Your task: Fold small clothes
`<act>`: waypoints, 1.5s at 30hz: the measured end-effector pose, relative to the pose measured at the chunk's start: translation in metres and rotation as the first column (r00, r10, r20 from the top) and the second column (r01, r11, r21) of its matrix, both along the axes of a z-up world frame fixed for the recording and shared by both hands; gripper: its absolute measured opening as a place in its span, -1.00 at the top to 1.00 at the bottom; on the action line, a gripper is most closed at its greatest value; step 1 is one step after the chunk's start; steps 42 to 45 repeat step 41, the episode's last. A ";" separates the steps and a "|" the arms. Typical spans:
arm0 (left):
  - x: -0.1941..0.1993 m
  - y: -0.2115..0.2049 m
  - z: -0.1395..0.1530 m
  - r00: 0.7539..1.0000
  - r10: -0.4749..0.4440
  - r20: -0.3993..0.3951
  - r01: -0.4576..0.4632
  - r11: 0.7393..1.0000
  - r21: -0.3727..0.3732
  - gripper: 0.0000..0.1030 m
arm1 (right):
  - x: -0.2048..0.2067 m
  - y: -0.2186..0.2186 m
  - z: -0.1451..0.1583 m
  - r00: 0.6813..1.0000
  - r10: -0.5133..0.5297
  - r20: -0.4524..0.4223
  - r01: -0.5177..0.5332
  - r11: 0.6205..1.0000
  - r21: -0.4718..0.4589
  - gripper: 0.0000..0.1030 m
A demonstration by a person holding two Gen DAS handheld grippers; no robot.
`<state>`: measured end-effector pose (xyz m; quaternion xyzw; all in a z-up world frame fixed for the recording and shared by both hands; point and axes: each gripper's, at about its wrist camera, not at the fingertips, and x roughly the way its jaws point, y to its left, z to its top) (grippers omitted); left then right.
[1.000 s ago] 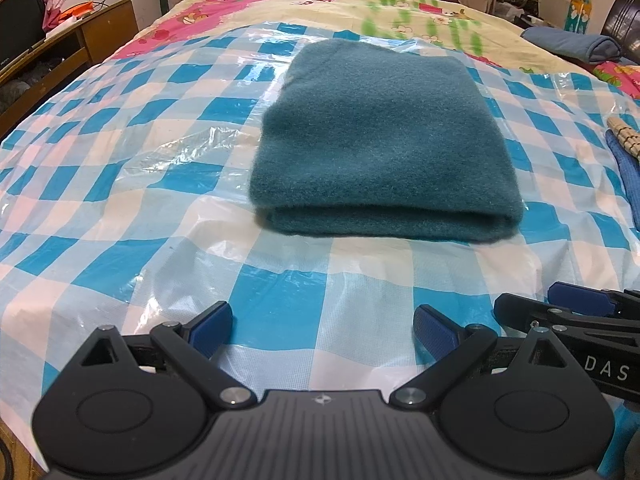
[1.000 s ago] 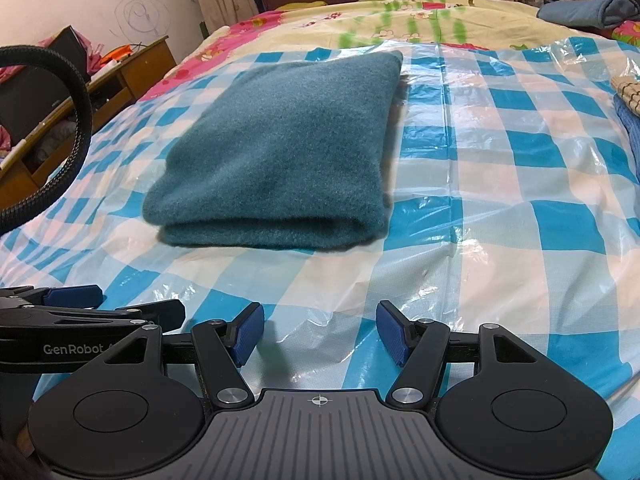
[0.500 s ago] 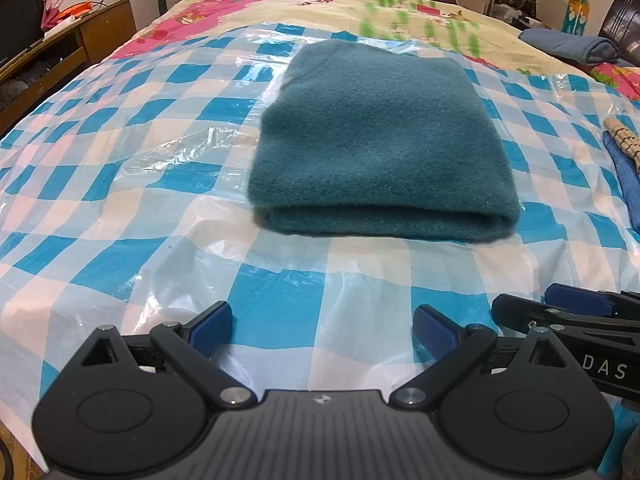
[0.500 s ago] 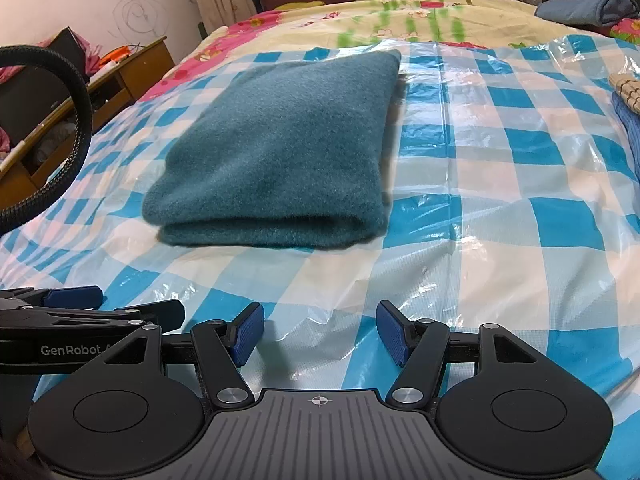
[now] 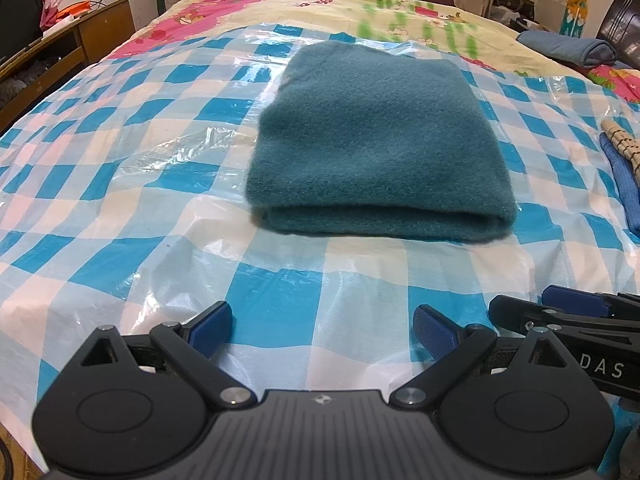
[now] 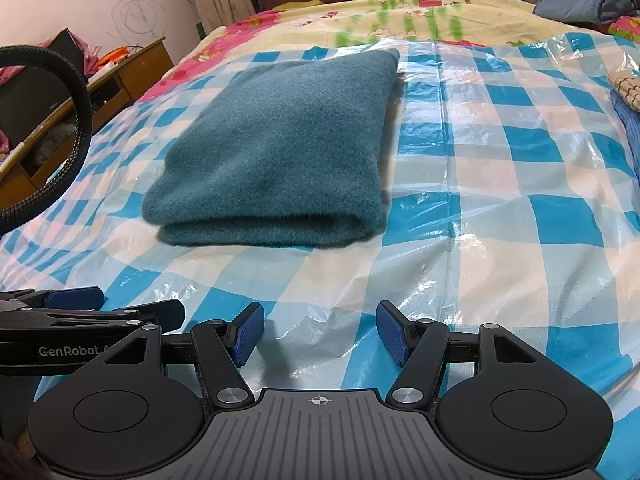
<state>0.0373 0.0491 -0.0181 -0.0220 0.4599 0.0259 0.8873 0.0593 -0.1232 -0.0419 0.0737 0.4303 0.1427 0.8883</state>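
Folded teal fleece garment (image 5: 376, 148) lay flat on the blue-and-white checked plastic sheet (image 5: 132, 184) covering the bed, at twelve o'clock from the left gripper (image 5: 322, 330) and eleven o'clock from the right gripper (image 6: 320, 332). Both grippers hovered side by side, blue-padded fingers apart, holding nothing, well short of the garment.

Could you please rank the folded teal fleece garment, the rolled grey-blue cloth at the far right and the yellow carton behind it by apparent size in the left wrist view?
1. Folded teal fleece garment, by far the largest.
2. Rolled grey-blue cloth.
3. Yellow carton, smallest.

The last two sit far from the camera, so they appear smaller than they really are.
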 end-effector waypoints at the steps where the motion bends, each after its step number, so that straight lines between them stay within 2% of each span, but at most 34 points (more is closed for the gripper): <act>1: 0.000 0.000 0.000 1.000 0.000 0.001 0.000 1.000 -0.001 -0.97 | 0.000 0.000 0.000 1.000 0.000 0.000 0.000 1.000 0.000 -0.22; 45: -0.002 0.003 0.000 1.000 -0.011 0.006 0.012 1.000 -0.022 -0.97 | -0.001 -0.001 -0.001 1.000 -0.004 -0.003 0.004 1.000 -0.005 -0.26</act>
